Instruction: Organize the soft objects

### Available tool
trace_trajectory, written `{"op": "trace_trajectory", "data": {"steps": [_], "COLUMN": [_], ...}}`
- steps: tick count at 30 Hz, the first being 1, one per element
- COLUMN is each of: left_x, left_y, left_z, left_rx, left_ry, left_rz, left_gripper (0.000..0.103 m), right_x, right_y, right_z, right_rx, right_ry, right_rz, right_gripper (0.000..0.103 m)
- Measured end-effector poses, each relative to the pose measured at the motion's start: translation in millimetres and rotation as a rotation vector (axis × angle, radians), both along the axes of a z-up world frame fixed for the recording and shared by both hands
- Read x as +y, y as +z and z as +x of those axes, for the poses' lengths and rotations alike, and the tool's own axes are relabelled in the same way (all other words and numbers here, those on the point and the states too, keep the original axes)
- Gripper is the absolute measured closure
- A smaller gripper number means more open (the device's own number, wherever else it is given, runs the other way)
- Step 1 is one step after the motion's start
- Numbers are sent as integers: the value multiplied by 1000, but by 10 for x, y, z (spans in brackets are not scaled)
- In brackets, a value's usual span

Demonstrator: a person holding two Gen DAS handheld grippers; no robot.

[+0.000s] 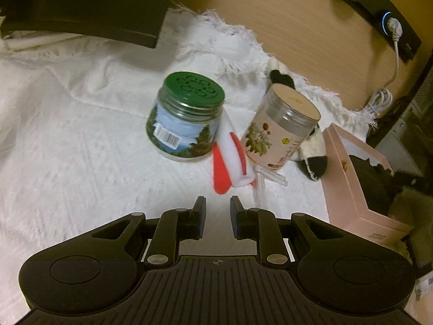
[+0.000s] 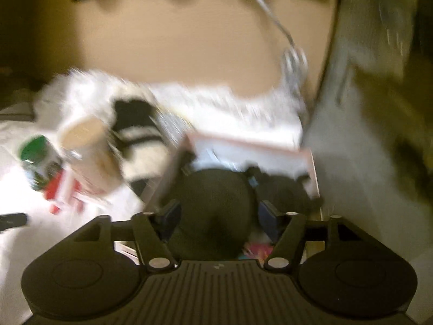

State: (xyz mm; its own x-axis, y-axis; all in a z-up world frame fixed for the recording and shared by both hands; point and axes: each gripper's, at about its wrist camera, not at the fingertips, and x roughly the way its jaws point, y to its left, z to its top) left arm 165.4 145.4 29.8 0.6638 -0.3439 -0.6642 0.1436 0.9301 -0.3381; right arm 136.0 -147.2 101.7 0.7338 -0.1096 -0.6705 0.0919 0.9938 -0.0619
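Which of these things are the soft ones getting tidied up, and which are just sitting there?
Part of the job:
- panda plush
- red and white soft toy
- black soft thing between the right gripper's open fingers
- pink box, where soft things go

Just lying about:
- green-lidded jar
- flower-print canister
- white cable
- white blanket

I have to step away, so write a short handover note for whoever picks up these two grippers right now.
Left gripper: narrow gap, nothing between the jaws, aimed at the red and white sock.
Right gripper: open over the pink box, with a black soft thing between the fingers, not pinched.
Done: dark items lie in the box.
Left: the sock and the panda toy, both lying by the two jars on the white blanket.
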Motion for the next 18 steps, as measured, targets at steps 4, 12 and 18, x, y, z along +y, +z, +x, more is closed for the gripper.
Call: {"op": "trace_trajectory", "data": {"steps": [4, 12, 18], "left_x": [87, 589, 729], "left_y": [71, 155, 59], "left_z": [84, -11, -2], "left_rx": [-18, -8, 25], "left_ry": [16, 70, 59], "left_rz": [-24, -61, -83], "left_gripper": [82, 82, 82], "right_x": [309, 1227, 1455], "right_y": [64, -487, -899], "right_z": [37, 539, 860], "right_rx": [-1, 134, 203], "right_ry": [101, 284, 243], "right_rz": [126, 200, 123], "right_gripper": [33, 50, 79]}}
